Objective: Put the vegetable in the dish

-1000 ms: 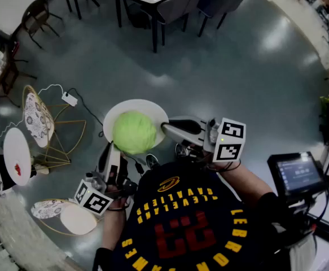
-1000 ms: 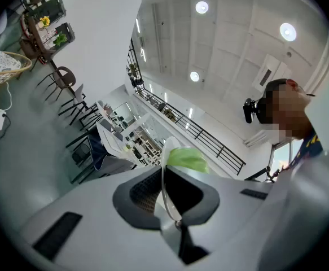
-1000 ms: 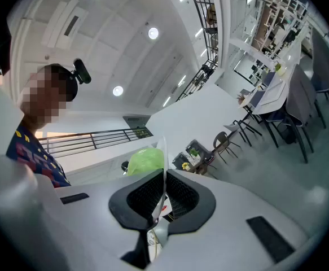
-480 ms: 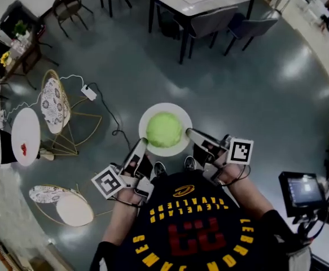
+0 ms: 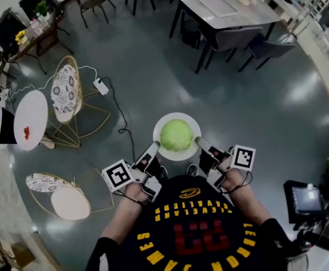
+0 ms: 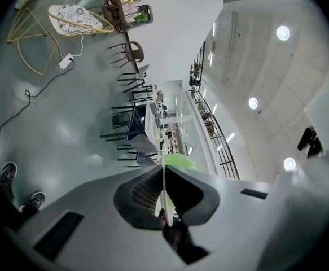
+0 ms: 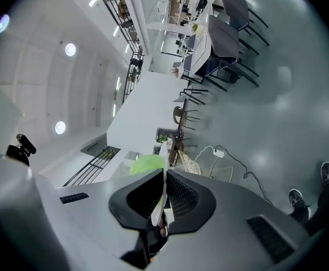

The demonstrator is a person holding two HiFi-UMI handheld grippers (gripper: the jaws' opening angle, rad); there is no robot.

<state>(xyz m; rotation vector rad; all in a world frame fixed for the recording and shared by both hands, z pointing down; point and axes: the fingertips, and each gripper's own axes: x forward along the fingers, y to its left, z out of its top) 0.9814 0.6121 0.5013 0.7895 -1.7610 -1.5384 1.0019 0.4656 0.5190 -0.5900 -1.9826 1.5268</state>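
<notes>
A round green cabbage (image 5: 176,135) lies on a white dish (image 5: 177,156), which is held in the air above the grey floor, just in front of the person's chest. My left gripper (image 5: 153,148) is shut on the dish's left rim and my right gripper (image 5: 200,143) is shut on its right rim. In the left gripper view the dish (image 6: 163,176) shows edge-on as a thin white line between the jaws of the left gripper (image 6: 163,184), with the cabbage (image 6: 179,161) beyond. The right gripper view shows the right gripper (image 7: 163,189) the same way, pinching the dish (image 7: 163,171) beside the cabbage (image 7: 146,164).
Gold wire chairs (image 5: 69,97) and small round white tables (image 5: 30,118) stand at the left. A power adapter with cable (image 5: 101,86) lies on the floor. A dining table with dark chairs (image 5: 226,7) is at the top right. A screen on a stand (image 5: 307,199) is at the lower right.
The dish with the cabbage now looks smaller and sits farther right and lower in the head view, and the room has shifted with it. Both grippers keep their hold on the rim.
</notes>
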